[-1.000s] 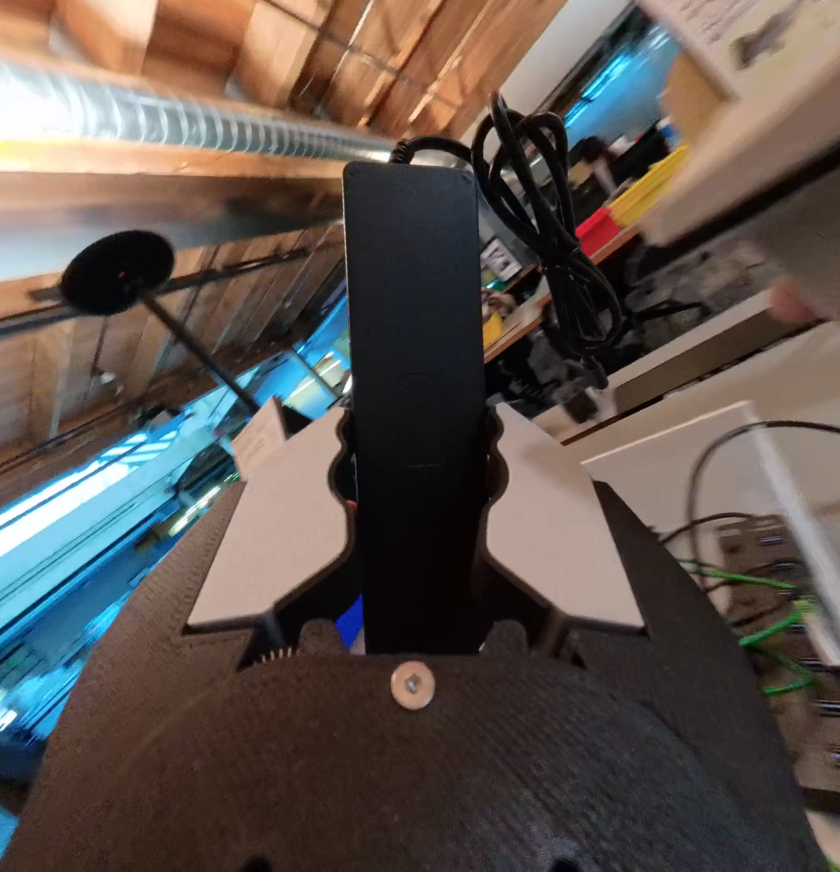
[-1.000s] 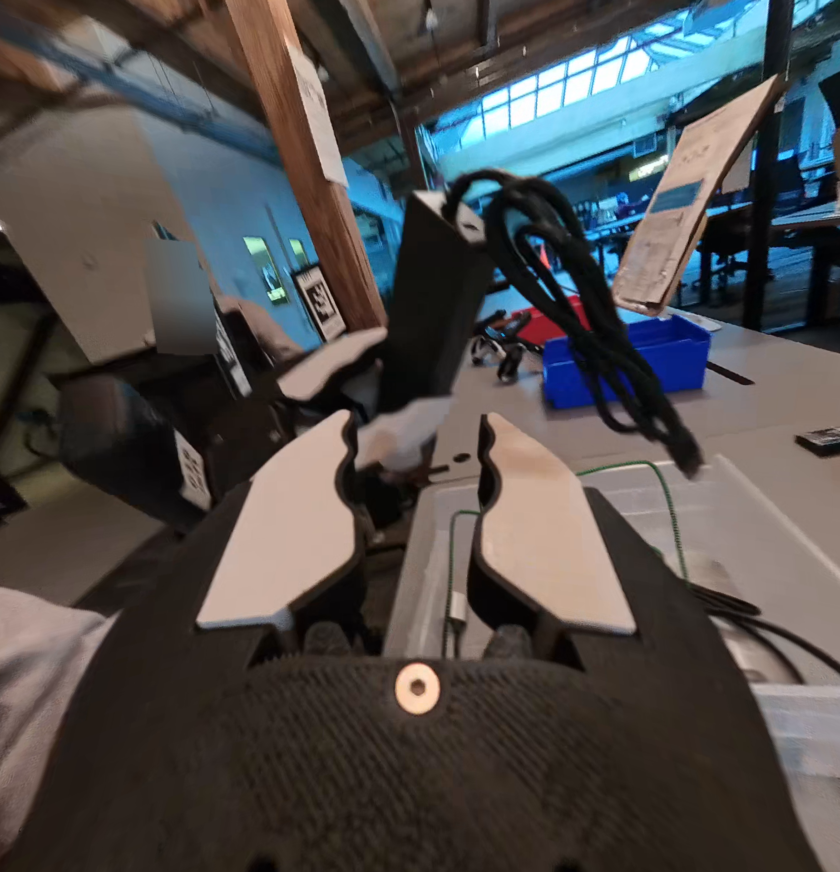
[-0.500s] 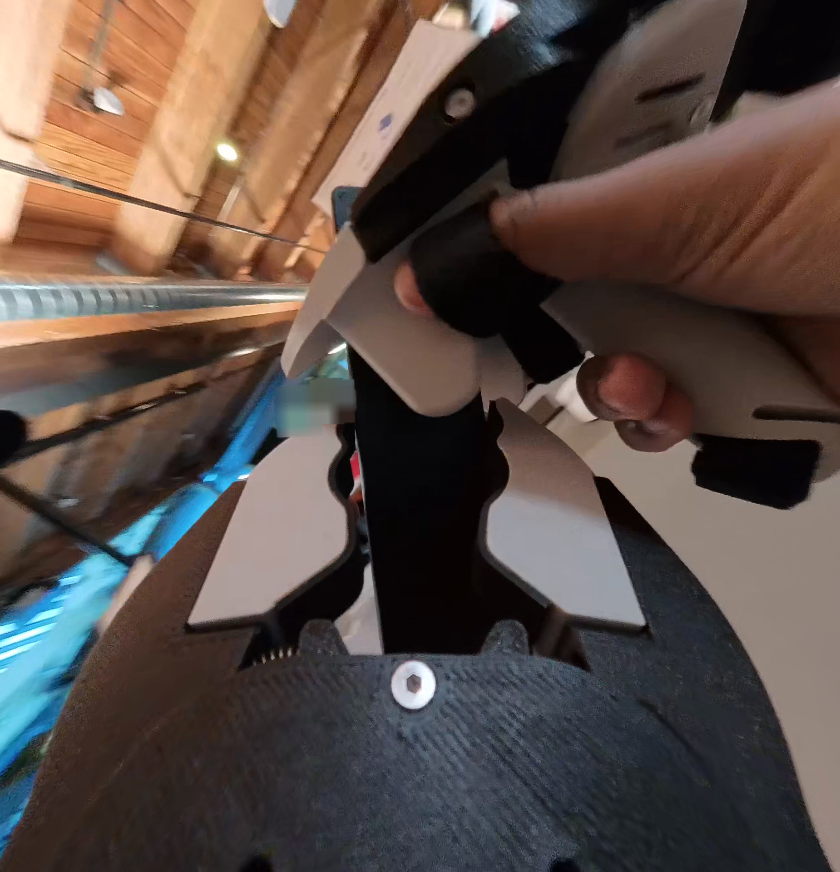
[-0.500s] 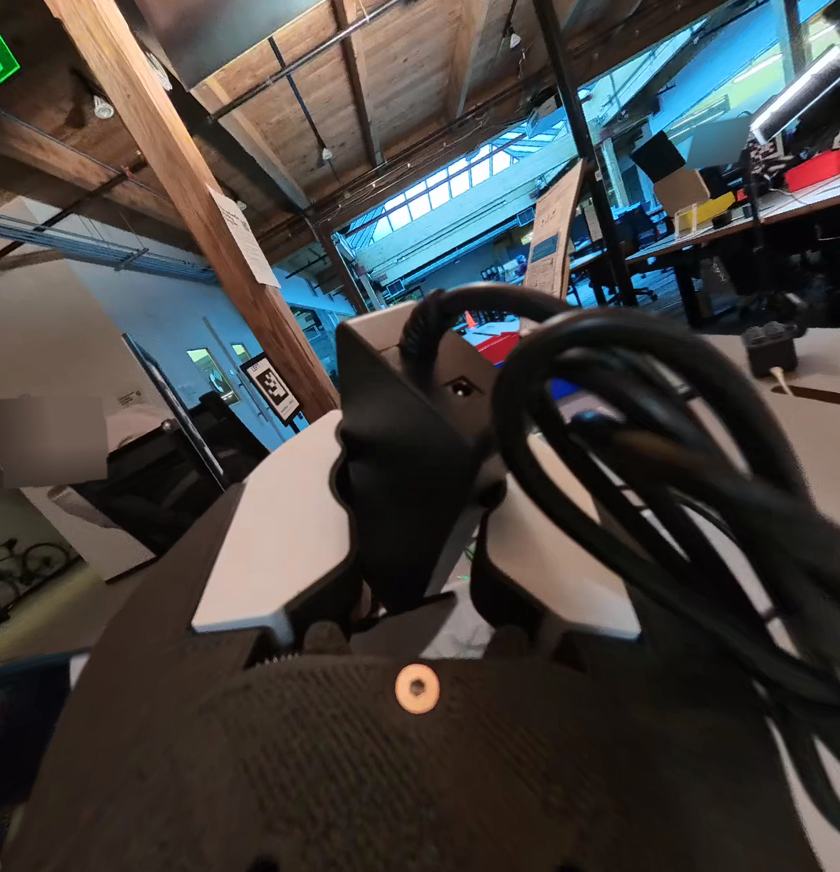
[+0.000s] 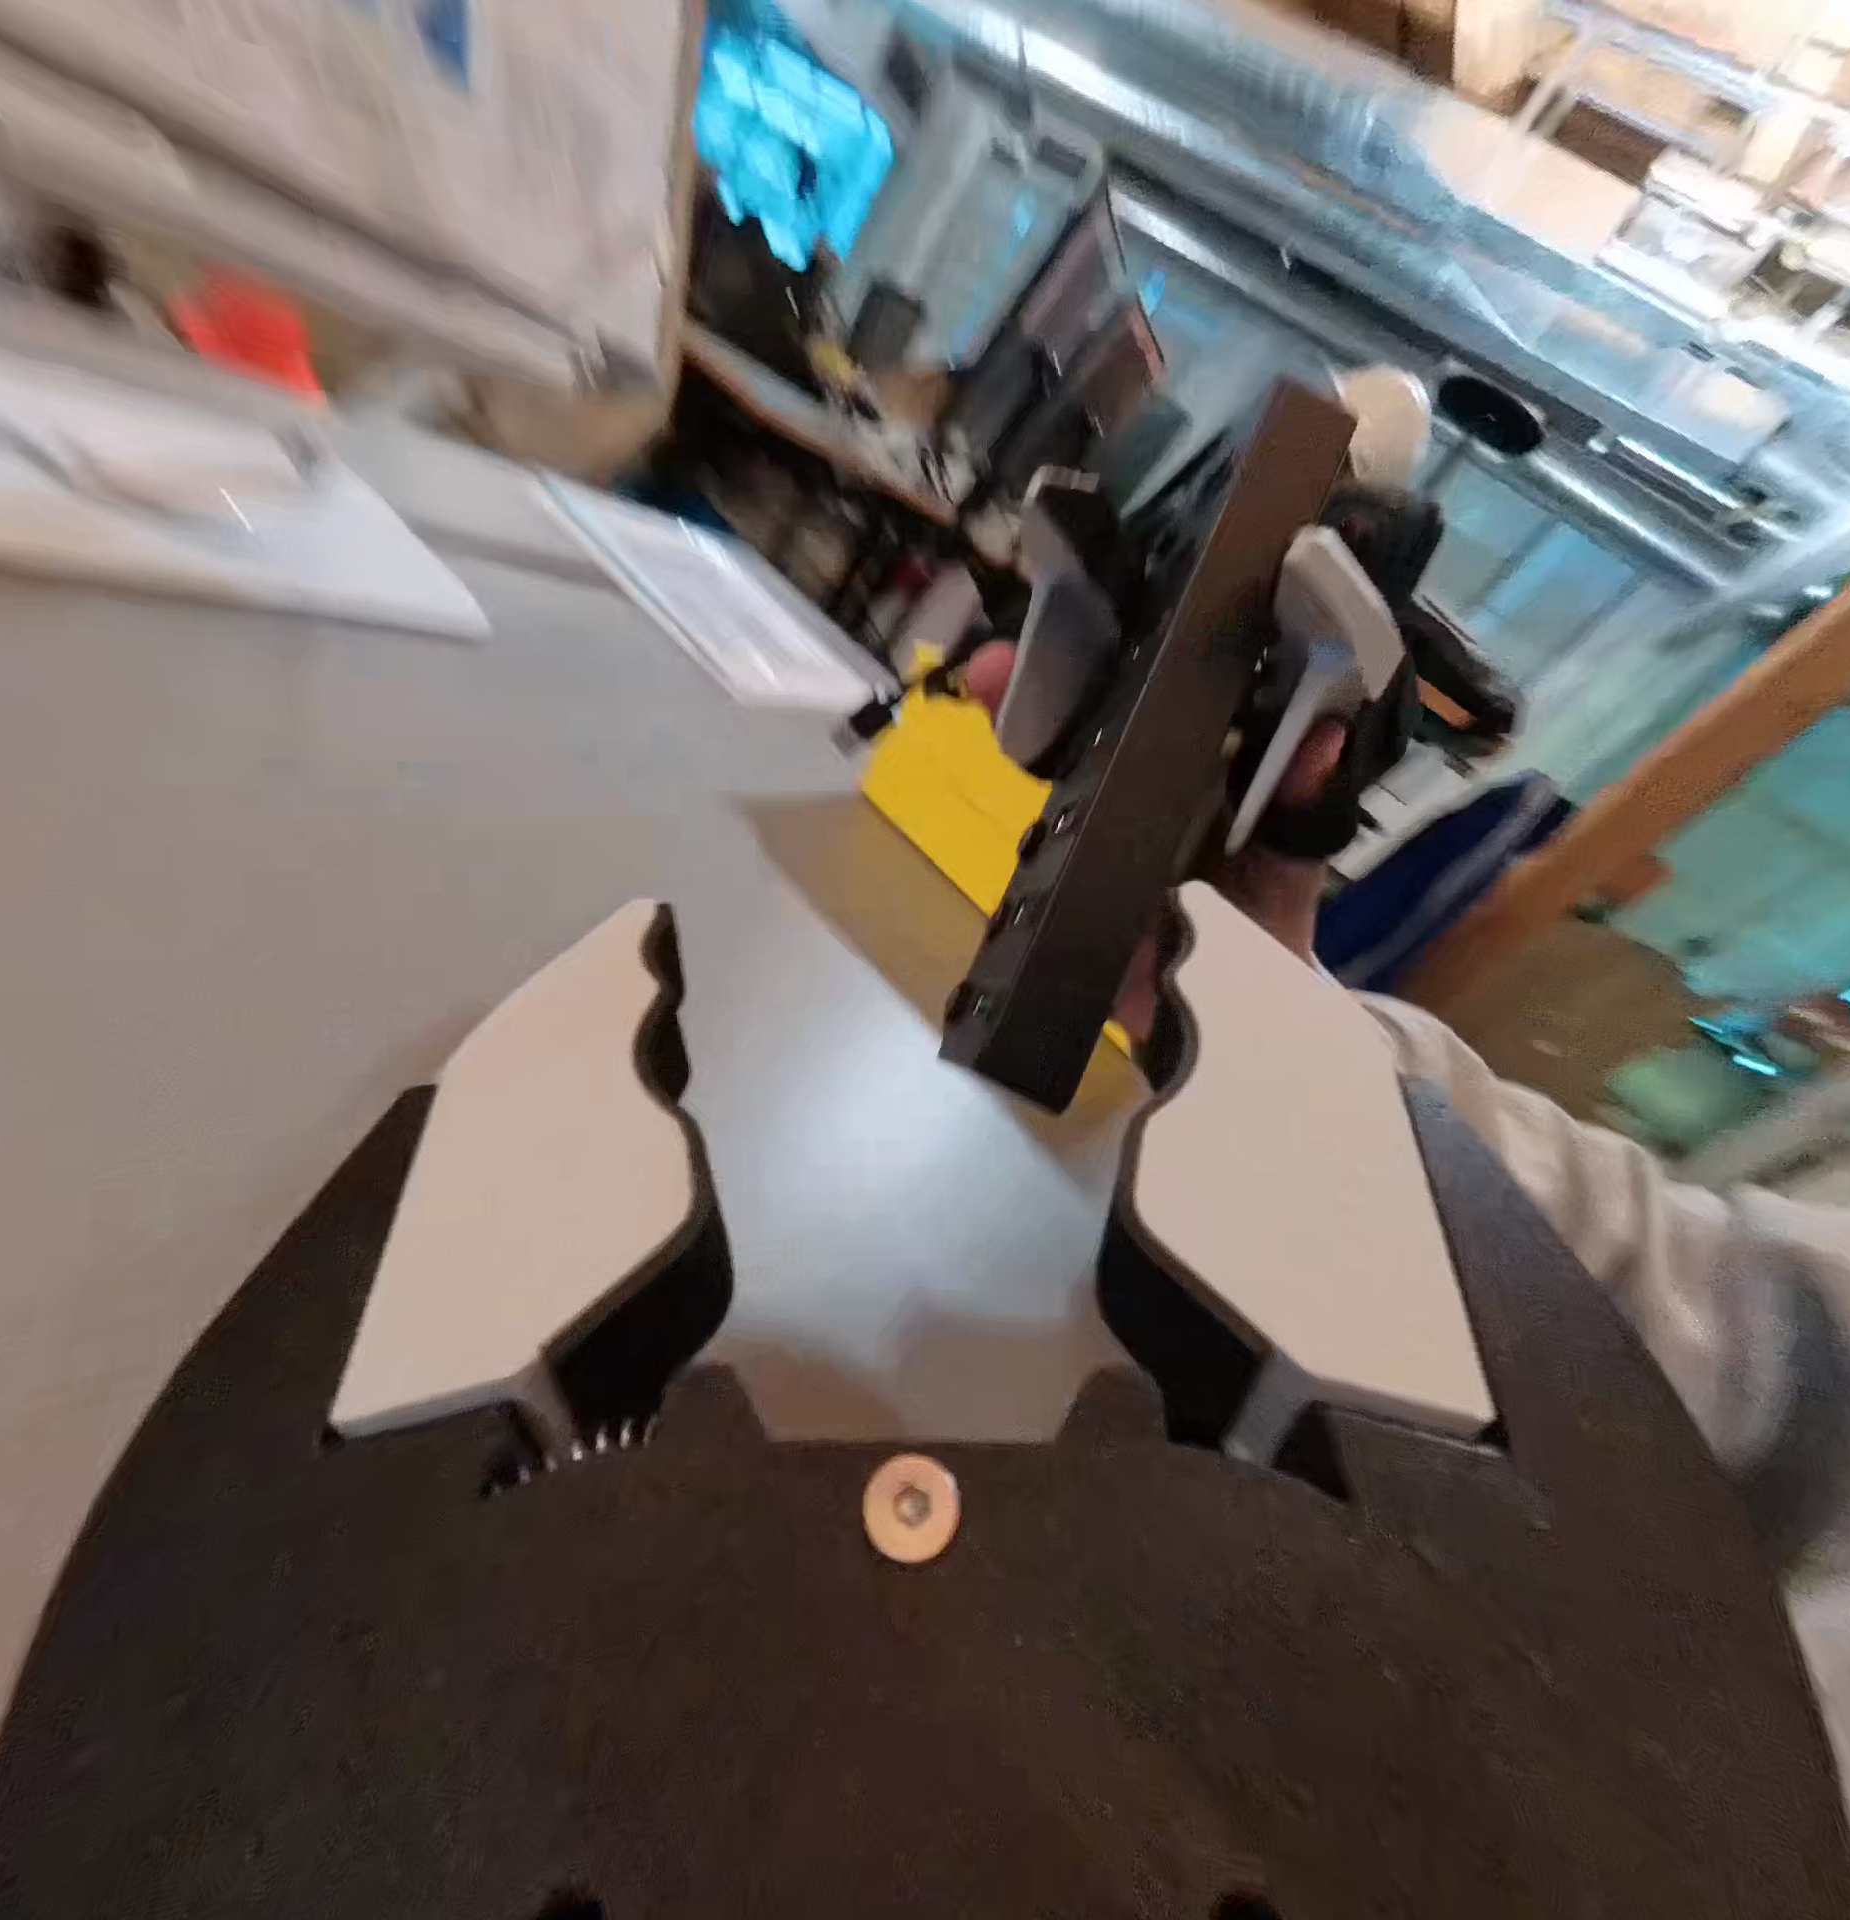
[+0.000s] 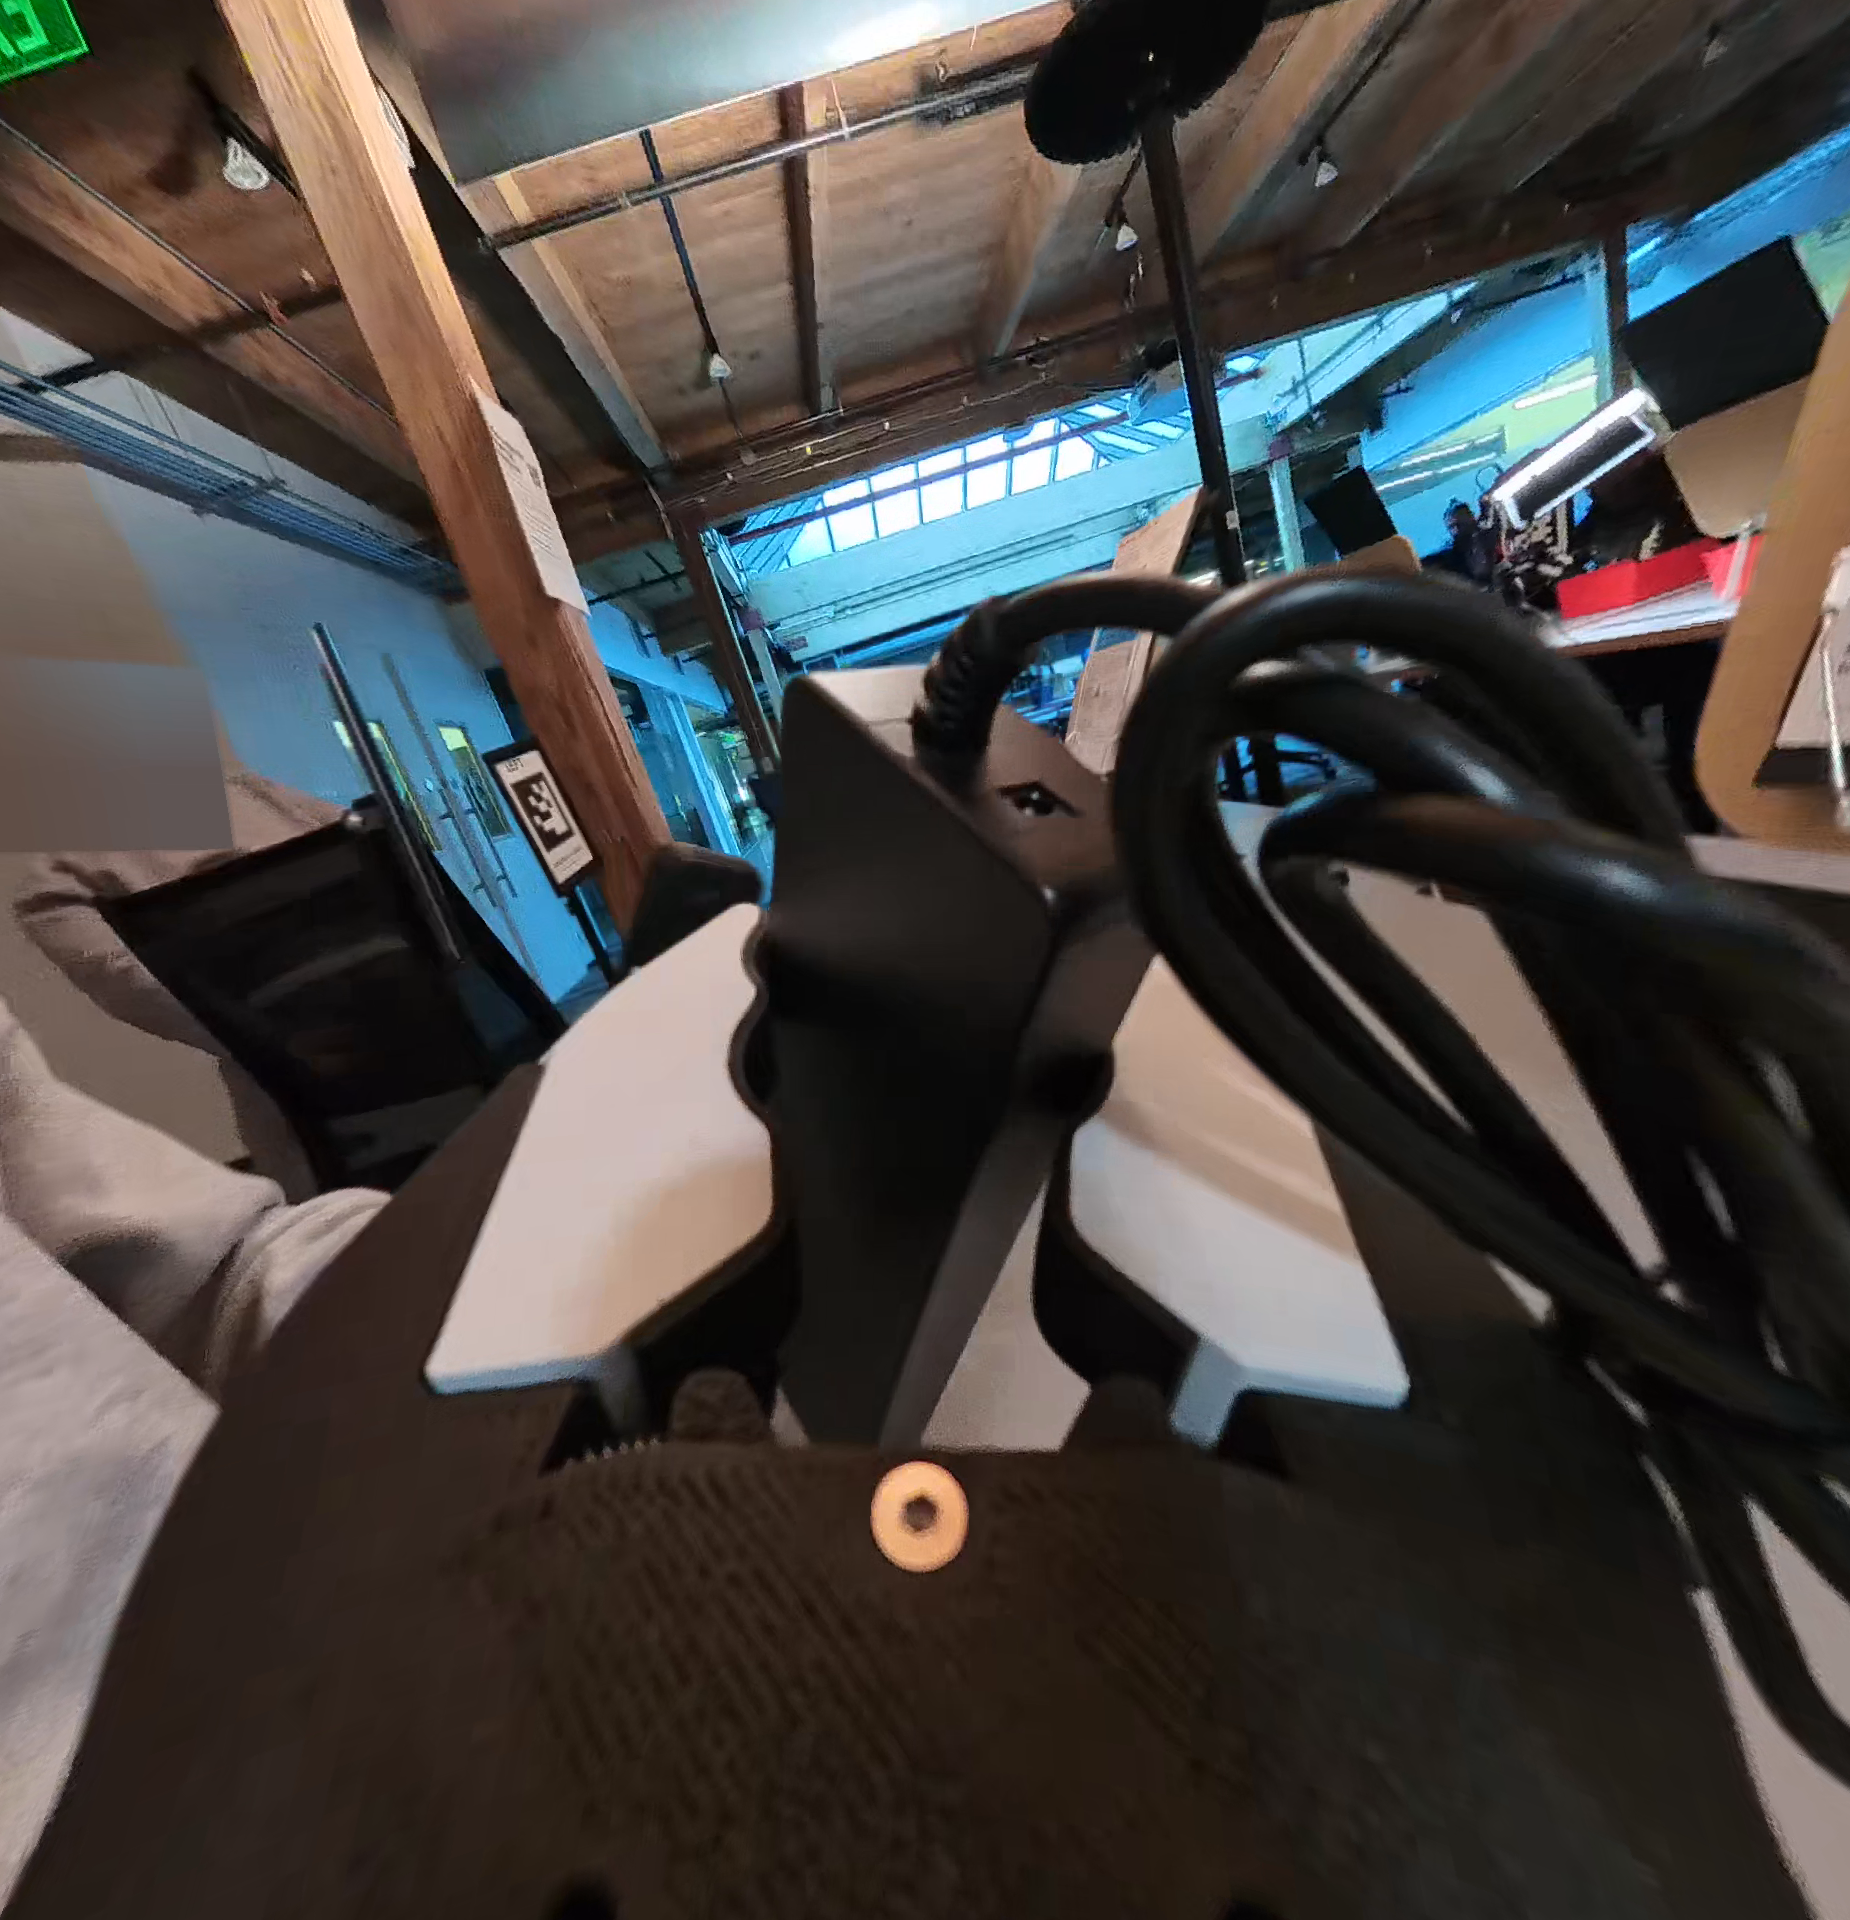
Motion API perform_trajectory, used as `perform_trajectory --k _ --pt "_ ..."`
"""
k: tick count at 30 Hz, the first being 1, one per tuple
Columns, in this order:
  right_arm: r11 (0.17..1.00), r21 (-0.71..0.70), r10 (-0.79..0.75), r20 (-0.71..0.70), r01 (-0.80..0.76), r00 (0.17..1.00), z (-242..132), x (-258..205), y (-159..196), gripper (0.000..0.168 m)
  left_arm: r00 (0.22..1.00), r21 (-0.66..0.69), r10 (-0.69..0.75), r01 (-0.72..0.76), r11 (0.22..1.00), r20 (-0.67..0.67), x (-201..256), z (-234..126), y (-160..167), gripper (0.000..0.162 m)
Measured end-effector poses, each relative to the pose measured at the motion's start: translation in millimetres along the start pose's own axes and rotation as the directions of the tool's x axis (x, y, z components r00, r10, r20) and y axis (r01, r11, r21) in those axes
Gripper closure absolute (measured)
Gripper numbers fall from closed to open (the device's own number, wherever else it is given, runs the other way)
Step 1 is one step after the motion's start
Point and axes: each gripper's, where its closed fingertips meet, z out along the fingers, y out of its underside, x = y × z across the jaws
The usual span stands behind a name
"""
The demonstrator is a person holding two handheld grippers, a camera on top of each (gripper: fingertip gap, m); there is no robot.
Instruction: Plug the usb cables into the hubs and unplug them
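A long black USB hub [image 5: 1139,769] hangs tilted above the grey table, clamped near its upper half by my right gripper, whose white fingers [image 5: 1336,613] show on both sides of it. My left gripper [image 5: 916,914] is open and empty, just below and left of the hub's lower end. In the right wrist view my right gripper [image 6: 931,956] is shut on the hub [image 6: 900,883]. The hub's own black cable [image 6: 1420,935] hangs in a thick coiled bundle to the right. No loose USB cables show.
The grey table [image 5: 277,935] spreads below the left gripper, with a yellow bin [image 5: 952,790] behind the hub and a white tray [image 5: 713,613] farther back. A person's grey sleeve [image 5: 1627,1247] is at right. A wooden post [image 6: 433,416] stands behind.
My left gripper has let go of the hub, opened and swung away toward the table. My right gripper has closed on the hub and now holds it alone.
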Motion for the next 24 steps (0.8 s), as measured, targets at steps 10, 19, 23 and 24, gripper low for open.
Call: perform_trajectory --k 10,19,23,24 --pt "0.968 0.077 0.235 0.050 -0.238 0.971 -23.6 -2.3 28.8 0.116 0.962 -0.122 0.262 -0.270 0.955 -0.077 40.8 22.2 78.6 0.071" --pt "0.940 0.003 0.341 0.017 -0.341 0.940 -10.3 -1.5 58.5 0.105 0.708 -0.052 0.677 -0.683 0.729 0.201 14.7 2.2 41.1 0.136" --pt "0.919 -0.043 0.387 -0.081 -0.392 0.918 -9.8 11.3 76.5 0.103 0.301 -0.200 0.871 -0.895 0.398 0.388 -0.3 -10.6 20.9 0.136" --pt "0.914 -0.063 0.396 -0.083 -0.401 0.915 -8.5 9.8 79.5 0.108 0.238 -0.226 0.884 -0.910 0.348 0.403 -2.3 -12.3 18.7 0.135"
